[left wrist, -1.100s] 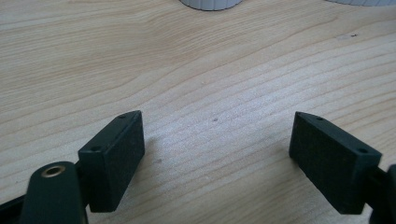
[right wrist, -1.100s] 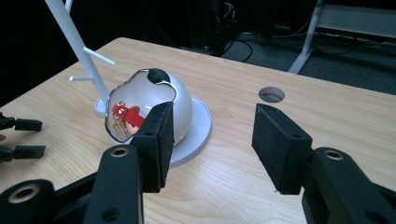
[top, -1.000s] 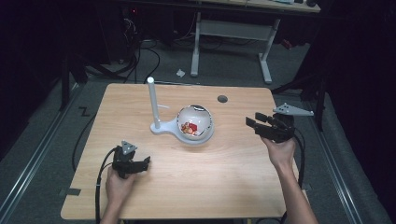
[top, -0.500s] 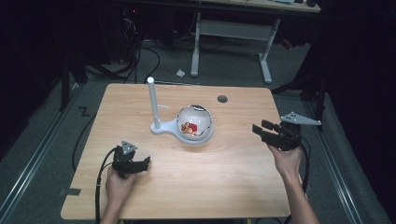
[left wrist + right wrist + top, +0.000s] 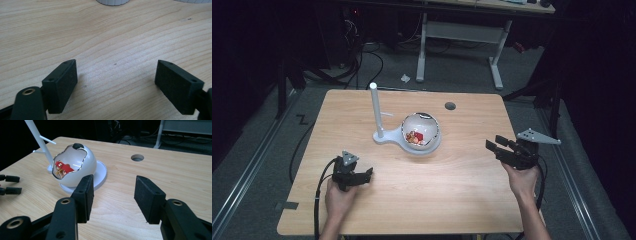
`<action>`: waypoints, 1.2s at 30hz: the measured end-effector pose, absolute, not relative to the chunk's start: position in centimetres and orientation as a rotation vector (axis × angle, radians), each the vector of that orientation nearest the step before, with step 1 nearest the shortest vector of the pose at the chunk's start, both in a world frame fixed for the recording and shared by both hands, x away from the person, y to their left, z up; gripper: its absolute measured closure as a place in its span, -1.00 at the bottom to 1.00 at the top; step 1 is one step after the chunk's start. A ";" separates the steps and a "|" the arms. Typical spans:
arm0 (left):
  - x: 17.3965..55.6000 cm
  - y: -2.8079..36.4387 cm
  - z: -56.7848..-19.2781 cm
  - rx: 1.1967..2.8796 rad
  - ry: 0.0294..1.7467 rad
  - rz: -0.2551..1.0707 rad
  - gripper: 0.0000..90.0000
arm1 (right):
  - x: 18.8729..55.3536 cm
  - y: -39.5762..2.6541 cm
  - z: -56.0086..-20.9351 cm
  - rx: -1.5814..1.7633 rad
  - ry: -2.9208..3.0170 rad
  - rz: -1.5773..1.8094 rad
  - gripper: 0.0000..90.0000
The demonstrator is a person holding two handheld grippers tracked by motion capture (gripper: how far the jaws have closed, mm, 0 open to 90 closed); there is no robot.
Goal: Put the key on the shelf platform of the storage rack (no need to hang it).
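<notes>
One white round bowl (image 5: 422,132) sits near the middle of the wooden bench (image 5: 452,200). It looks like a cracked eggshell, with a jagged shiny edge around its opening and a small black knob on top. Little red and yellow bits (image 5: 62,168) lie inside it. It rests on a flat white base, and a tall white post (image 5: 375,110) stands just beside it with thin pegs sticking out. A round hole (image 5: 450,106) in the bench lies behind the bowl. Nothing stands between the bowl and either gripper. The right gripper (image 5: 504,148) hangs near the right edge, pointing at the bowl, jaws partly open and empty. The left gripper (image 5: 362,176) rests low at the front left, jaws wide apart and empty.
</notes>
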State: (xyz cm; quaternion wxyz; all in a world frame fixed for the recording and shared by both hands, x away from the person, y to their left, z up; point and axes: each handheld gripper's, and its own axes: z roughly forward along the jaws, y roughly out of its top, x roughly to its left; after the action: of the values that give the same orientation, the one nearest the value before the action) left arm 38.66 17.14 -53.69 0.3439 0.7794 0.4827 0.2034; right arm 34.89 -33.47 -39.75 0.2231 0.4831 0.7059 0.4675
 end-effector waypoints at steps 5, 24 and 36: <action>38.7 17.1 -53.7 2.025 1.254 0.528 -0.59 | 34.3 -33.4 -40.2 1.330 1.951 1.298 0.12; 38.7 17.1 -53.7 2.025 1.254 0.528 -0.59 | 33.2 -32.6 -42.4 1.348 1.978 1.306 0.12; 38.7 17.1 -53.7 2.025 1.254 0.528 -0.59 | 33.1 -32.1 -43.8 1.365 1.995 1.313 0.13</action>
State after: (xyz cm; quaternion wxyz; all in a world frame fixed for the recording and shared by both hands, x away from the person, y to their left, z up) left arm 38.66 17.14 -53.69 0.3439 0.7793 0.4827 0.2034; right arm 33.08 -32.08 -43.78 0.1941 0.4868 0.7115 0.4682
